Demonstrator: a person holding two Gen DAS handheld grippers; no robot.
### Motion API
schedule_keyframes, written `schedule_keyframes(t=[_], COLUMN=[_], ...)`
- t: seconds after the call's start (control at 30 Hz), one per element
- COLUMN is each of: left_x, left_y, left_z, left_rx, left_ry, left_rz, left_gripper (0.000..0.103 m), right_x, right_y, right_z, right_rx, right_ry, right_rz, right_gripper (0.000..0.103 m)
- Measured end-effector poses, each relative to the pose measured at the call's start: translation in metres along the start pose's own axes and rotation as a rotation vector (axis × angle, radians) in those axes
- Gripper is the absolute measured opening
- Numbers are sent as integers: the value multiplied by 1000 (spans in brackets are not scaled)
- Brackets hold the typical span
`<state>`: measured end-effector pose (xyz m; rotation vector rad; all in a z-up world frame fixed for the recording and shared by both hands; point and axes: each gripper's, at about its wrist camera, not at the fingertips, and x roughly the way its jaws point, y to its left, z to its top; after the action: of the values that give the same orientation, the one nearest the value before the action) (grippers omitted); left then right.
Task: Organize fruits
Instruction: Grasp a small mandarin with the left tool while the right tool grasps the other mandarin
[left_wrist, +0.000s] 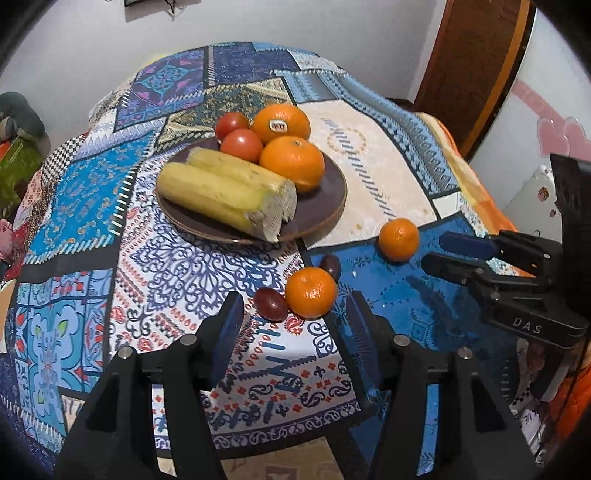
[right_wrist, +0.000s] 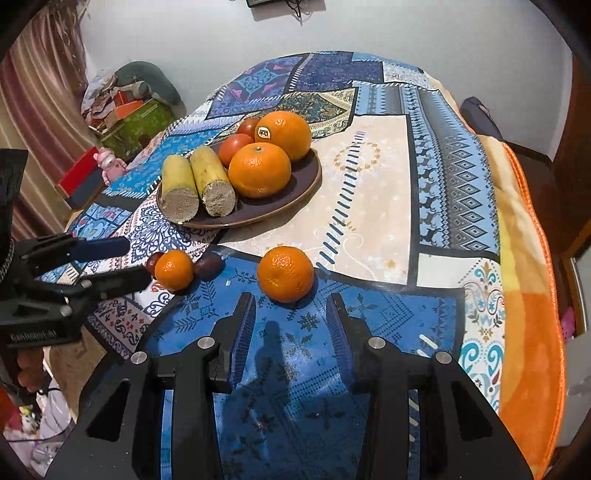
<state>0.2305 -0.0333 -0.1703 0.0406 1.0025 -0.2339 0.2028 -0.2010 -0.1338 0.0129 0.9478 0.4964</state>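
Left gripper (left_wrist: 291, 314): released, holding nothing; a small mandarin (left_wrist: 310, 292) lies on the worktop (left_wrist: 369, 177) just ahead, between two dark plums (left_wrist: 270, 303).
Right gripper (right_wrist: 291, 314): released, holding nothing; a second mandarin (right_wrist: 285, 274) lies just beyond its fingertips.
Plate (left_wrist: 325, 210): farther back, carrying the other fruit.

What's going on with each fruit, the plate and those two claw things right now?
Brown round plate: loaded with two oranges, two tomatoes, two yellow stalks.
Small orange mandarin: loose on cloth, between two dark plums.
Other mandarin: loose, alone.
Left gripper: open, empty.
Right gripper: open, empty.
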Motion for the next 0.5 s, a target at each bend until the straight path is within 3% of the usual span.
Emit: schedule_keyframes(t=[0.5], left_x=[22], left_y=[-6], left_z=[13], left_rx=[27], left_ry=[-9], left_rz=[-50], left_gripper=[52], right_x=[23], right_y=[7], right_z=[5], right_rx=[-22], right_ry=[30], right_rz=[6], right_gripper=[37])
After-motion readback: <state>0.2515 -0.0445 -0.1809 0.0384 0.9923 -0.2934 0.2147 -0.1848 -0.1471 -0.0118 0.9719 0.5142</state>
